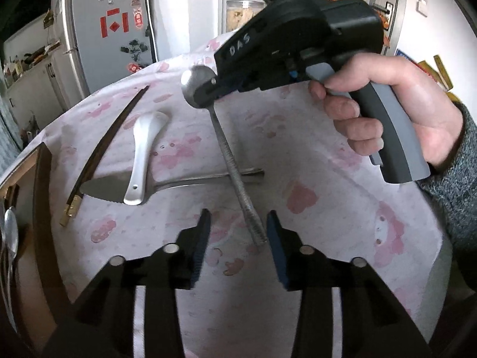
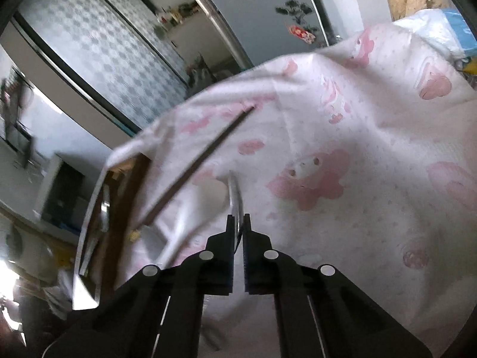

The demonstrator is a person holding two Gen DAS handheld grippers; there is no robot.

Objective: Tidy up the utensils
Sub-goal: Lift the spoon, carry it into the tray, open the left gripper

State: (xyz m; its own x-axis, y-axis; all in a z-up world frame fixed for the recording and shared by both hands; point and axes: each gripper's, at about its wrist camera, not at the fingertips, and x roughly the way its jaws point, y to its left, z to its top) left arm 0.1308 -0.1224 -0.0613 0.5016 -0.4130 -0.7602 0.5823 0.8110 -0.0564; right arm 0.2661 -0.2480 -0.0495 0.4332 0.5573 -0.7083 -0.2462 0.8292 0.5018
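At the far left edge of my left wrist view a wooden tray is sitting on the table, and I am seeing a metal spoon lying inside it; what else it holds is cut off by the frame.

My right gripper is pinching the bowl of a long steel spoon, its pads pressed together on the metal. In the right wrist view the bowl is showing edge-on between those closed fingers. The spoon's ribbed handle is slanting down toward me, crossing over the handle of a steel cake server, and its end is lying just inside my left gripper, close to the right-hand pad. My left jaws are standing spread and are touching nothing.

On the pink-printed tablecloth a white ceramic spoon is resting with its handle end on the server's blade. A pair of dark chopsticks is lying just left of it, near the tray. My right hand is gripping the gripper's handle.
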